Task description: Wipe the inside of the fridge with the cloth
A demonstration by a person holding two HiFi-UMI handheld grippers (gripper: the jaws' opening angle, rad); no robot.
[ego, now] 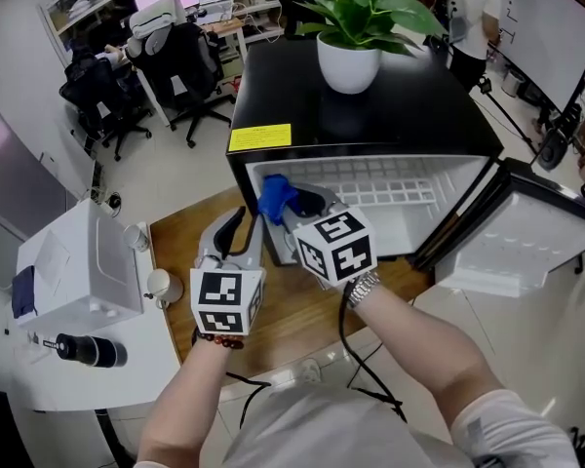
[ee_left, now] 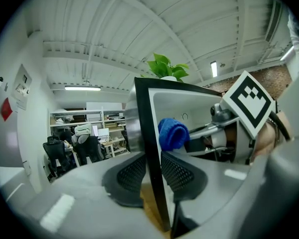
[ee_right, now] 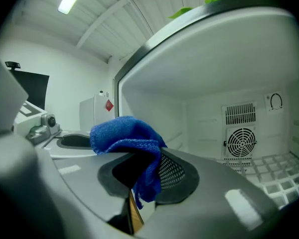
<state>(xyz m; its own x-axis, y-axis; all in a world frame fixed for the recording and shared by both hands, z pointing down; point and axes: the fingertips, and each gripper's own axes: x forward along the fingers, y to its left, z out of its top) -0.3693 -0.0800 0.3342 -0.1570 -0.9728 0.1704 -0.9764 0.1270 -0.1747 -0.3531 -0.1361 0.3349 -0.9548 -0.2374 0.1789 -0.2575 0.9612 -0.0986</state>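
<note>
A plant (ego: pixel 356 8) in a white pot (ego: pixel 348 66) stands well beyond the left tool (ego: pixel 246 227). Black chairs (ego: pixel 190 66) sit far off to its left, and a white box (ego: pixel 78 261) sits nearer on that side. The wooden tabletop (ego: pixel 190 237) lies beneath it.

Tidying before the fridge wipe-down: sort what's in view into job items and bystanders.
Job: blue cloth; right gripper, shut on it; open fridge.
Lying about: potted plant on the fridge; white machine; white cup; office chairs.
</note>
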